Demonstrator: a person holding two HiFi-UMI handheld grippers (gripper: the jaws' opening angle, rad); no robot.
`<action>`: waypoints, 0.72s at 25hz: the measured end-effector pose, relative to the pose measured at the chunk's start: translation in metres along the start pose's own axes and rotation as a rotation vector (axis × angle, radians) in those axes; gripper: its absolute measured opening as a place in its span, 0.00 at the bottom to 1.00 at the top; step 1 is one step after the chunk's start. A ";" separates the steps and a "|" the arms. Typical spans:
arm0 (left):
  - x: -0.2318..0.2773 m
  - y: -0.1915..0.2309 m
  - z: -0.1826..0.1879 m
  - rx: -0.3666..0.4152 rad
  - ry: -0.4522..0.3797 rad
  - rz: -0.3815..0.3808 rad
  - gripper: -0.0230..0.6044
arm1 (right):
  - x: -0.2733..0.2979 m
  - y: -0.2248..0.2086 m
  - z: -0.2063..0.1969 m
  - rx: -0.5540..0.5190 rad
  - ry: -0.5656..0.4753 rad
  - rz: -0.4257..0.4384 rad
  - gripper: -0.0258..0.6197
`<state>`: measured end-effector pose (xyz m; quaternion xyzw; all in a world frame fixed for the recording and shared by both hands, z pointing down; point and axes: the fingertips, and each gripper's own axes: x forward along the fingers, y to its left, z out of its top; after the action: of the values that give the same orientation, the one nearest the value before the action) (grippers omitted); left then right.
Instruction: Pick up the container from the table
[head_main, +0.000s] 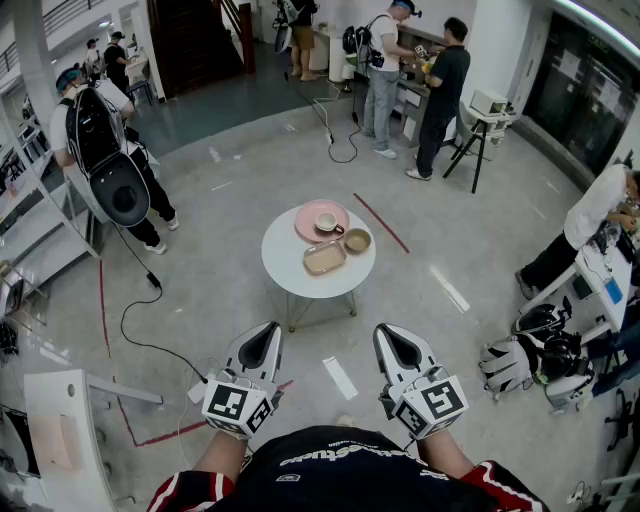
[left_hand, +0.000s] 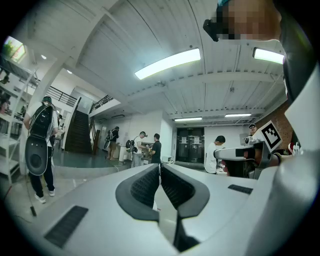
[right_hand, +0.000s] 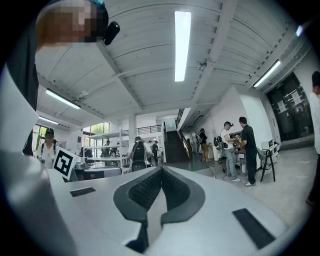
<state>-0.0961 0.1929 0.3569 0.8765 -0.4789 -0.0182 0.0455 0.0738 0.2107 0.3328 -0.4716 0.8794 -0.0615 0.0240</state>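
Dark shirt (head_main: 335, 470) at bottom edge. Just ahead, left gripper (head_main: 266, 335) and right gripper (head_main: 388, 335) side by side, level, both with jaws pressed together, nothing between. Well apart, farther off, round white table (head_main: 300, 285): beige rectangular container (head_main: 325, 257) on near part, beside brown bowl (head_main: 357, 240). Pink plate (head_main: 308, 228) with cup (head_main: 326, 221) behind.

Container (head_main: 325, 258) on table (head_main: 288, 276), perhaps touching plate (head_main: 307, 223)
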 end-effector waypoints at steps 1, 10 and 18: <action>0.001 0.002 0.002 0.003 0.000 0.002 0.09 | 0.002 0.000 0.001 -0.005 0.000 0.001 0.06; 0.003 0.004 0.005 0.005 -0.007 -0.003 0.09 | 0.007 0.002 0.003 -0.005 -0.010 0.006 0.06; 0.003 0.003 0.005 0.003 -0.006 0.002 0.09 | 0.005 -0.004 -0.001 0.030 -0.016 -0.011 0.06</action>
<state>-0.0974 0.1883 0.3526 0.8760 -0.4799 -0.0200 0.0429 0.0745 0.2048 0.3345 -0.4764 0.8755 -0.0711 0.0378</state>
